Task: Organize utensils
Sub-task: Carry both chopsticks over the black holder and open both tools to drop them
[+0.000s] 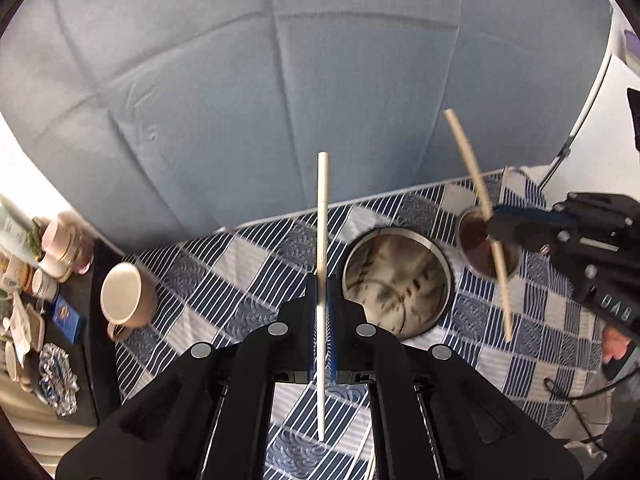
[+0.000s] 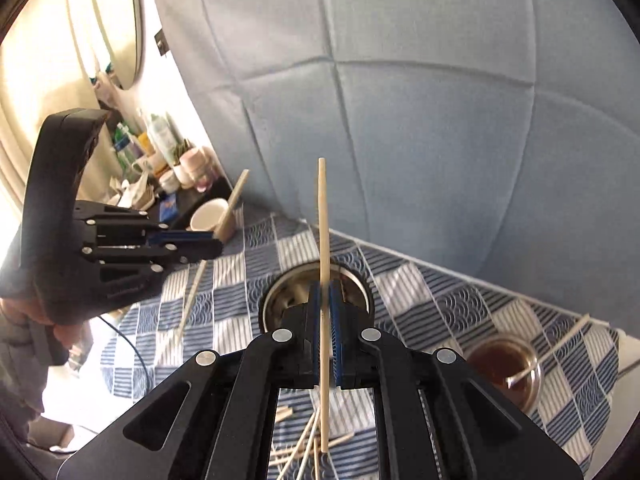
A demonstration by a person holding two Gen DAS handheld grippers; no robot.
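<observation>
My left gripper [image 1: 321, 312] is shut on a pale chopstick [image 1: 322, 220] held upright above the blue checked cloth. My right gripper [image 2: 325, 308] is shut on another pale chopstick [image 2: 323, 232], also upright. Each gripper shows in the other's view: the right one [image 1: 496, 224] with its chopstick [image 1: 476, 184] at the right, the left one [image 2: 212, 240] with its chopstick [image 2: 234, 200] at the left. A round steel container [image 1: 396, 280] stands on the cloth just beyond both grippers; it also shows in the right wrist view [image 2: 356, 280]. Several loose chopsticks [image 2: 304, 448] lie on the cloth below my right gripper.
A beige mug [image 1: 124, 300] lies at the cloth's left edge. A small steel bowl of brown liquid [image 2: 508, 368] with a spoon stands at the right. A blue padded headboard [image 1: 280, 80] rises behind. A dark side table [image 1: 52, 312] holds jars and clutter.
</observation>
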